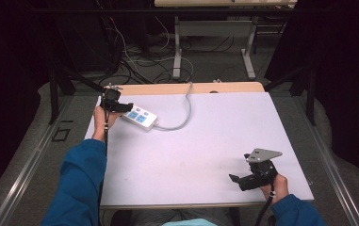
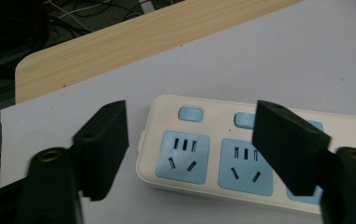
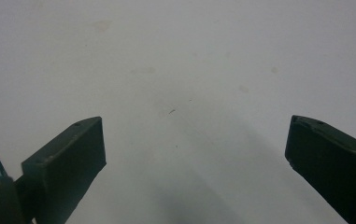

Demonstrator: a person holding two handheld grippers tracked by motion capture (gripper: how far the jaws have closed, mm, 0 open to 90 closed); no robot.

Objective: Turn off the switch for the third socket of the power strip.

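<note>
A white power strip with blue sockets lies at the far left of the white table top. My left gripper hovers over its left end. In the left gripper view the strip sits below and between the jaws, a small red light glows beside a blue switch, and my left gripper is open with its pads off the casing. Near the front right corner my right gripper rests in the person's hand. In the right gripper view my right gripper stands wide open over bare table.
The strip's grey cable curves to the far edge, where a strip of bare wood shows. Beyond the table are loose floor cables and a desk's metal legs. Blue sleeves enter from the bottom.
</note>
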